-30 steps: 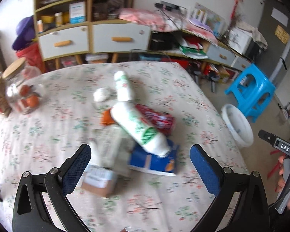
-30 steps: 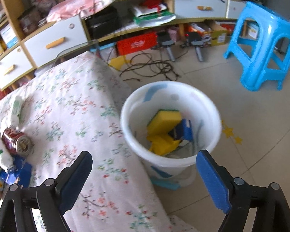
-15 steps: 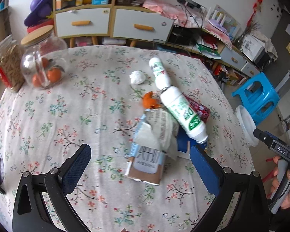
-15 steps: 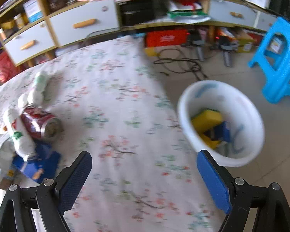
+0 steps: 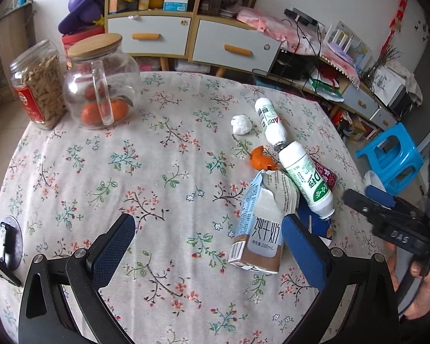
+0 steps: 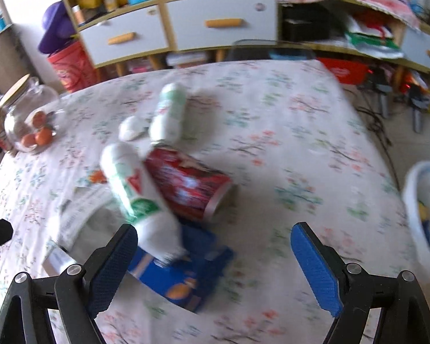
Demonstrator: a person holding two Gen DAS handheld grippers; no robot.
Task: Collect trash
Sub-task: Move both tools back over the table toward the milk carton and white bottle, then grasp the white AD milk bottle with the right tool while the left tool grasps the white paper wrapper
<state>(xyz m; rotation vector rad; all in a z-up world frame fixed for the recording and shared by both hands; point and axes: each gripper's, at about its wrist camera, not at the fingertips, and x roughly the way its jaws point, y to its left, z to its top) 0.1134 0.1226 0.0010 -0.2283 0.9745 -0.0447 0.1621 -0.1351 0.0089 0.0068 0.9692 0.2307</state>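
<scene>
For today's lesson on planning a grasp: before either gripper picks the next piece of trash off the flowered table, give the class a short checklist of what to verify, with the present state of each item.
1. Left gripper open and empty: ok.
2. Right gripper open and empty: ok.
3. Trash within view: ok; milk carton, two white bottles, red can, blue packet, orange peel and paper wad lie on the table.
4. Items separate enough for a clean grasp: not ok; the larger bottle lies across carton, can and packet.
5. White bin reachable beside the table: ok; room left inside, cannot tell.
6. Right view sharp: not ok, blurred.
</scene>
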